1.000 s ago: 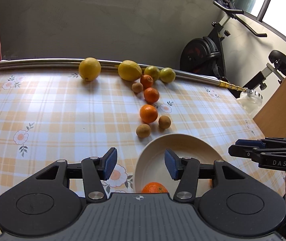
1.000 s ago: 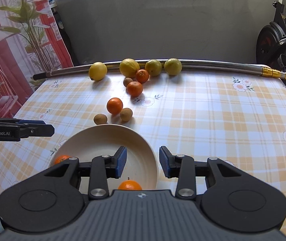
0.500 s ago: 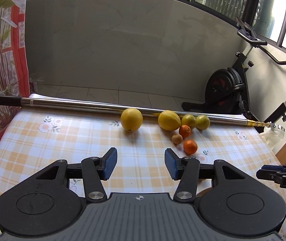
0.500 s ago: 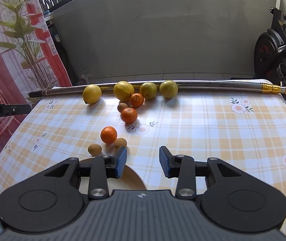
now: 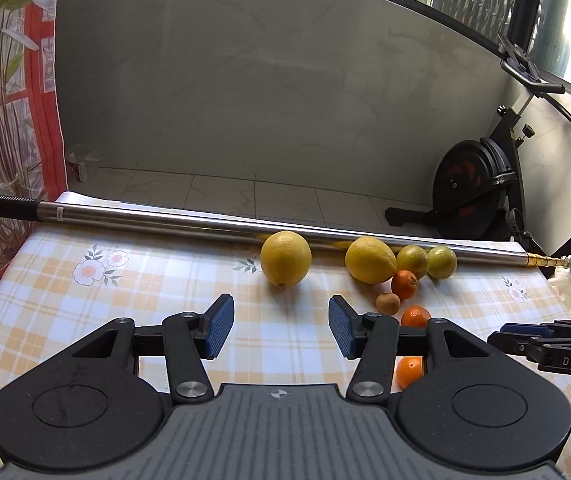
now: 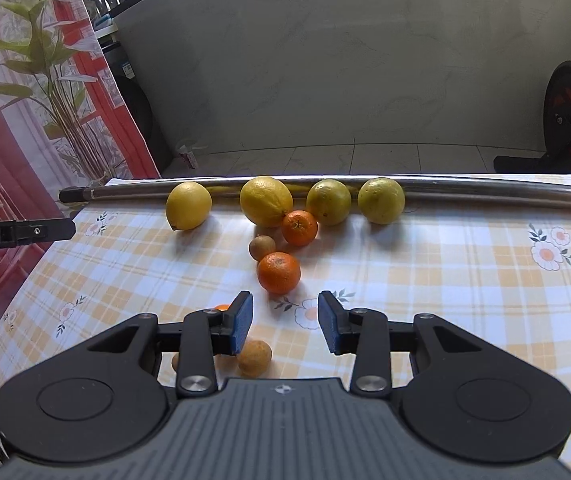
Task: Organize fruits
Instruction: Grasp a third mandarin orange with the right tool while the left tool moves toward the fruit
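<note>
Both grippers are heading for the loose fruit, nothing picked yet.
The left gripper [image 5: 281, 326] and right gripper [image 6: 285, 322] are hanging apart and empty; next one's probably lining up on the nearest orange [image 6: 278, 273].

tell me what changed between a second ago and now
Both views have swung off the bowl, now out of sight, toward the fruit by the metal pole. The left hand-held gripper faces a lemon; the right hand-held gripper faces an orange. Nothing was grasped or released; jaws stay open and empty, fruit unmoved.
</note>
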Demonstrator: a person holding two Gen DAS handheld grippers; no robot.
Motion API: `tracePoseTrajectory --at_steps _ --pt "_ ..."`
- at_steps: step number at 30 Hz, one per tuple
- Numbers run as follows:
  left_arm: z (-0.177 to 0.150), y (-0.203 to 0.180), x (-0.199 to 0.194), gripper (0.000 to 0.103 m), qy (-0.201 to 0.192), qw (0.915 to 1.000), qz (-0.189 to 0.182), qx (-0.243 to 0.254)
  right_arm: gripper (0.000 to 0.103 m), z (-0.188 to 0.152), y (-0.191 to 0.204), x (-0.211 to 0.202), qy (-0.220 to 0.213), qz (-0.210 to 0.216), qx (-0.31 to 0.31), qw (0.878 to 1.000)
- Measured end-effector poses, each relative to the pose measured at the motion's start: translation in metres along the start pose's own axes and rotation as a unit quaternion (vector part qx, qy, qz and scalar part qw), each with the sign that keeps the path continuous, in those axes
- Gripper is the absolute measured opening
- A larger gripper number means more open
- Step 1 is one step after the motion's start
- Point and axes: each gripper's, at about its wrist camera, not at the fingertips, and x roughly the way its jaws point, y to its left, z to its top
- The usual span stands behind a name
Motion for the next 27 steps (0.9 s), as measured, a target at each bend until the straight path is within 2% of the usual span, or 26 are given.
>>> tracePoseTrajectory --at_steps 8,13,15,21,23,27 --pt "-0.002 -0.007 0.032 0.055 0.018 0.9997 -0.007 0.014 0.039 0.017 -0.001 0.062 0.027 -0.001 -0.015 1.0" --pt "-0.008 -0.007 0.039 0.055 0.029 0.9994 -0.014 0.014 0.043 0.021 0.004 0.083 0.042 0.01 -0.021 0.999" --pt "-0.011 -0.008 0.042 0.055 0.033 0.9992 -0.017 0.015 0.046 0.022 0.006 0.088 0.044 0.007 -0.021 0.999" --pt "-0.019 -0.01 0.045 0.055 0.045 0.9985 -0.027 0.013 0.046 0.022 0.004 0.101 0.063 -0.01 -0.014 0.998" --pt "-0.022 -0.013 0.045 0.055 0.048 0.9981 -0.034 0.014 0.04 0.022 0.003 0.101 0.065 -0.003 -0.008 0.998" --pt "-0.03 -0.024 0.043 0.055 0.061 0.9962 -0.058 0.022 0.04 0.019 0.003 0.088 0.055 -0.001 -0.007 0.998"
